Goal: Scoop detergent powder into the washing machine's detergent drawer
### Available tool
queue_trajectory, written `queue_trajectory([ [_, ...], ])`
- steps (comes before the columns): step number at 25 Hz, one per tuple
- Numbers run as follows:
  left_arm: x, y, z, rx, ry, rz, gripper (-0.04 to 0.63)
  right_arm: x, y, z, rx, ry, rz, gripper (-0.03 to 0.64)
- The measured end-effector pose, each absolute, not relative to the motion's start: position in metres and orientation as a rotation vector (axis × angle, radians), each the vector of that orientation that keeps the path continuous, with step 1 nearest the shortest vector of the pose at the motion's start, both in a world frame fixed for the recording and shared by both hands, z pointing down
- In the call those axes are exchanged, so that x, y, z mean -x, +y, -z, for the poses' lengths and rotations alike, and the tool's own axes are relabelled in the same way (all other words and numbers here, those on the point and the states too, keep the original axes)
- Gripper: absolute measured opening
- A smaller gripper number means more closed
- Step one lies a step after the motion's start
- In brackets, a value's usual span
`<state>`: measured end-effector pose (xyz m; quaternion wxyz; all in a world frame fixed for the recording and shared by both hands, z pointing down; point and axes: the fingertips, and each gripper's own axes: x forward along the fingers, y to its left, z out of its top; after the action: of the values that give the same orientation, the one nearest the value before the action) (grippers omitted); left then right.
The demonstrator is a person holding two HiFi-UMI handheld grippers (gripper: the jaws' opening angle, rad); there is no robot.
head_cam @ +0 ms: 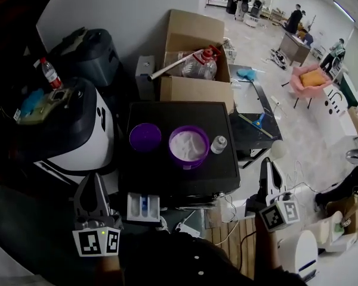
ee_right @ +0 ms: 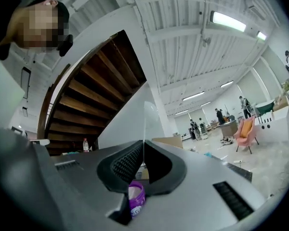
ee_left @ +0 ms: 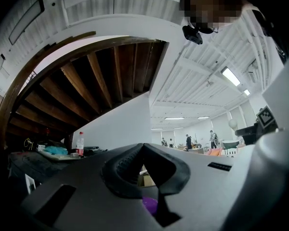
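A black-topped washing machine [head_cam: 185, 177] sits in the middle of the head view. On its top are a purple lid [head_cam: 145, 137], an open purple tub of white powder [head_cam: 189, 146] and a small clear cup-like scoop [head_cam: 218, 143]. The white detergent drawer [head_cam: 143, 207] is pulled out at the machine's front left. My left gripper [head_cam: 95, 179] hangs just left of the drawer, jaws together and empty. My right gripper [head_cam: 267, 163] is off the machine's right front corner, also shut and empty. The tub [ee_right: 136, 196] shows below the right gripper [ee_right: 143, 142]; a purple patch [ee_left: 149, 205] shows under the left gripper [ee_left: 143, 146].
A cardboard box [head_cam: 194, 58] with a clear jug stands behind the machine. A black-and-white appliance [head_cam: 65, 124] with a water bottle [head_cam: 49, 73] is to the left. Cables and a white device [head_cam: 304, 252] lie at the right; a pink chair [head_cam: 310, 79] and people are far off.
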<state>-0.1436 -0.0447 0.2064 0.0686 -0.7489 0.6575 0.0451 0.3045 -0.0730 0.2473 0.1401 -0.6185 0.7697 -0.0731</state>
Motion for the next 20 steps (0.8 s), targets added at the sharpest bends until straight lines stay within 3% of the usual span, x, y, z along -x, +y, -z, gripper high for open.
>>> queue_trajectory([
  [7, 0.138, -0.05, -0.193, 2.216, 1.933, -0.128, 0.014, -0.311, -0.062, -0.208, 1.934, 2.248, -0.016, 0.032],
  [20, 0.134, -0.055, -0.197, 2.213, 1.917, -0.111, 0.014, -0.323, -0.057, -0.23, 1.968, 2.265, -0.106, 0.032],
])
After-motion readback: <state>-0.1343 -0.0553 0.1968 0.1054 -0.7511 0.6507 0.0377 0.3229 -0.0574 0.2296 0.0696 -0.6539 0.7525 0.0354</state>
